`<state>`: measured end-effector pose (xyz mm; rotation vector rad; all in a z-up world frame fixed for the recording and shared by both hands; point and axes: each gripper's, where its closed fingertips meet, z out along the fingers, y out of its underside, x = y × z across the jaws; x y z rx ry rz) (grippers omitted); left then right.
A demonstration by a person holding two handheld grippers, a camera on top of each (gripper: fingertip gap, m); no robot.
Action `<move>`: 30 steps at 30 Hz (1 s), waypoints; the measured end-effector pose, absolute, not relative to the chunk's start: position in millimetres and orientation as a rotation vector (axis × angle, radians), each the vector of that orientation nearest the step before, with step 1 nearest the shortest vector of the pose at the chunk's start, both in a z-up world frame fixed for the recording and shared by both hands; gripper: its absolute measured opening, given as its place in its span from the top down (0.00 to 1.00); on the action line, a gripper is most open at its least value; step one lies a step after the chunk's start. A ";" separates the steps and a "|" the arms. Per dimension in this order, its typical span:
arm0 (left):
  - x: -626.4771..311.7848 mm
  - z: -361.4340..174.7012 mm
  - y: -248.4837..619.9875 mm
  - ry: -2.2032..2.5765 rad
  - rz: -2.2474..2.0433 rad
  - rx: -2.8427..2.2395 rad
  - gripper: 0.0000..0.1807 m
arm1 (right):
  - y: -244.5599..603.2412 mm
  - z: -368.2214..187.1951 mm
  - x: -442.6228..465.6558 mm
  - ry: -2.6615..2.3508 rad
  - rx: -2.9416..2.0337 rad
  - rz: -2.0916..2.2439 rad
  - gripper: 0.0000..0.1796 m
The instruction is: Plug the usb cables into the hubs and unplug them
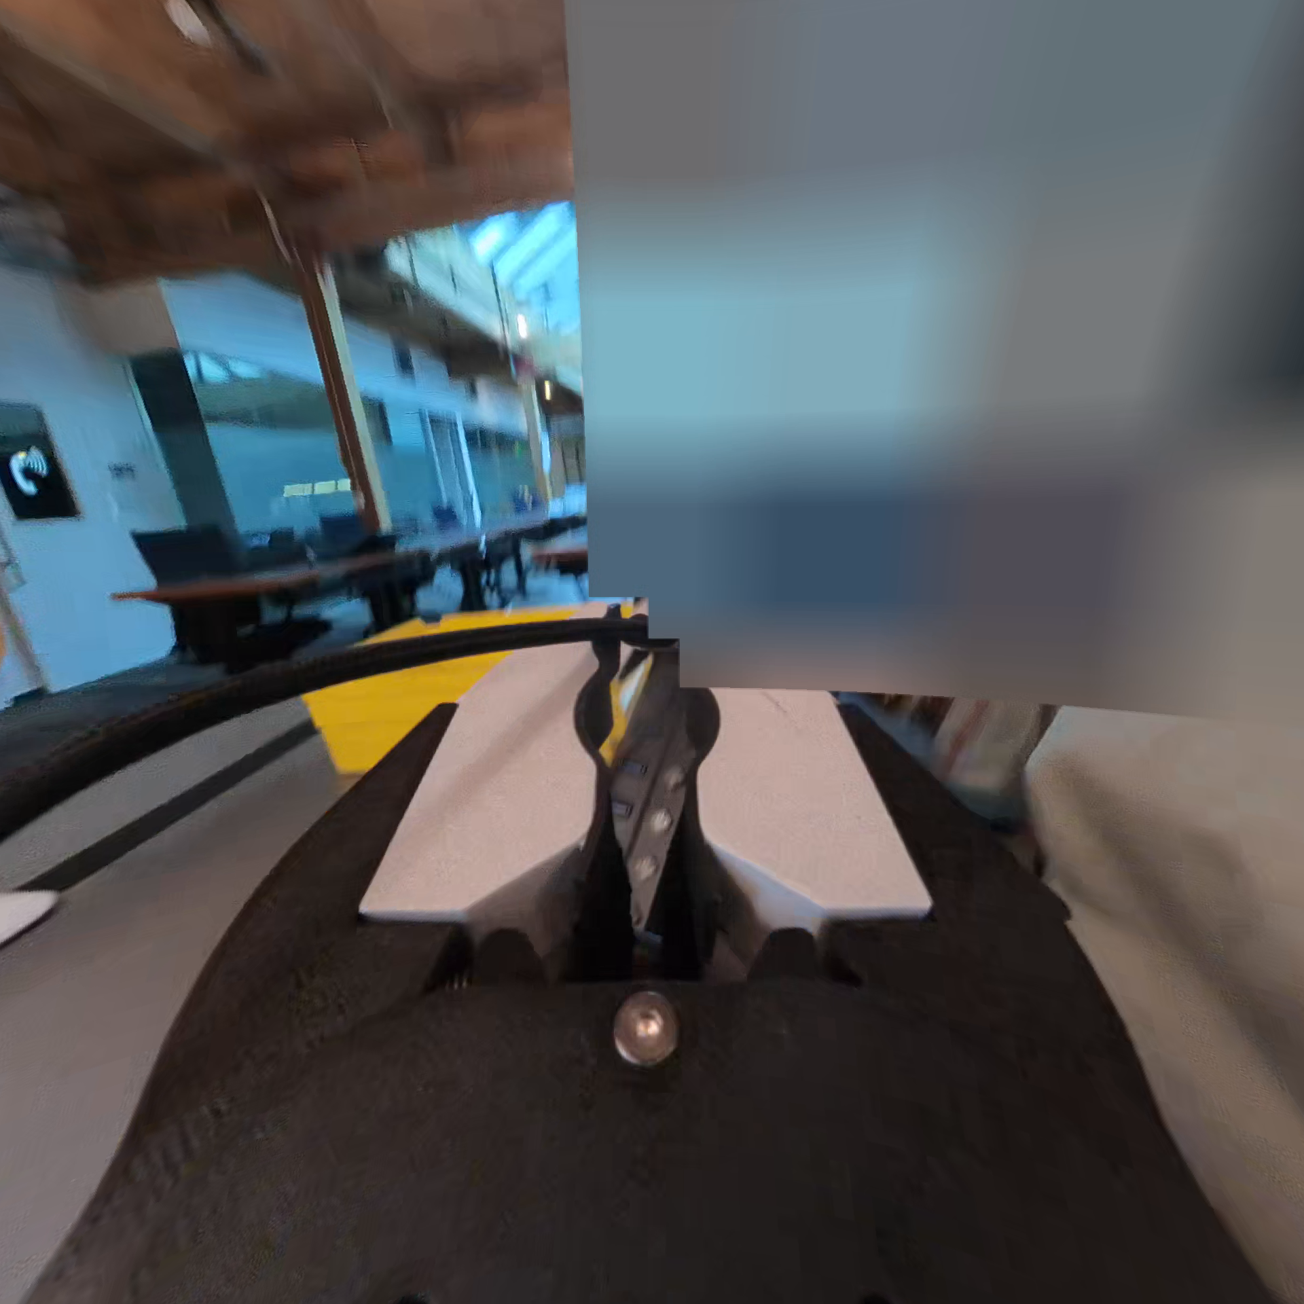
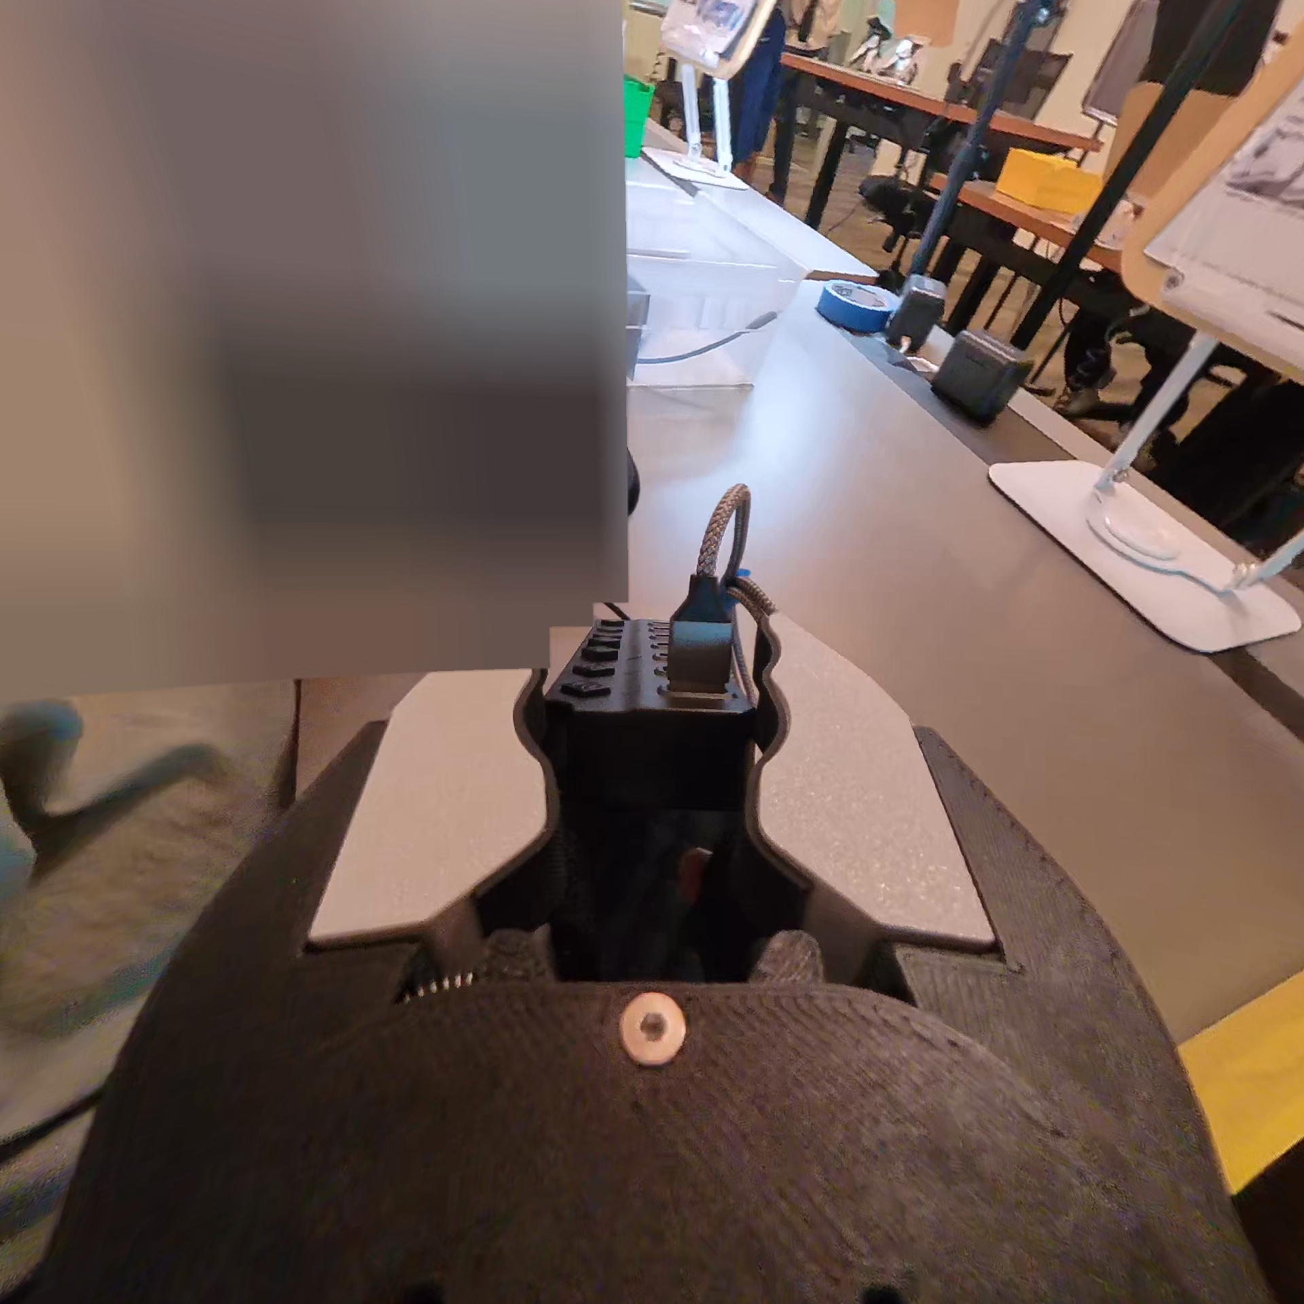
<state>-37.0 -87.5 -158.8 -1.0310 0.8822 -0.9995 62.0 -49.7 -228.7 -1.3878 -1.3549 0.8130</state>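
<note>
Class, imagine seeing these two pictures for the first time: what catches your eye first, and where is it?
In the right wrist view, the right gripper is shut on a black USB hub, with a braided cable plugged into its top. In the left wrist view, the left gripper clamps a slim grey hub edge-on, a black cable arching leftward.

Left wrist view: close behind left gripper (image 1: 646, 720), facing level across room toward far desks (image 1: 296, 578). Right wrist view: close behind right gripper (image 2: 653, 677), facing along table (image 2: 882, 564). Shared: yellow surface (image 1: 416, 677).
</note>
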 end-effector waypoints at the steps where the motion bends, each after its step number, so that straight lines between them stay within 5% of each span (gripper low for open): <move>1: -25.6 -167.3 -89.1 0.960 -0.947 -1.060 0.91 | -51.9 -229.7 62.4 -1.378 -1.376 0.801 0.68; 10: 33.3 -211.7 -94.8 1.393 -0.810 -1.138 0.92 | -66.2 -228.5 54.1 -1.493 -1.337 0.709 0.68; 30: 45.6 -245.9 -54.8 1.455 -0.686 -1.106 0.91 | -66.2 -232.7 58.7 -1.477 -1.376 0.730 0.69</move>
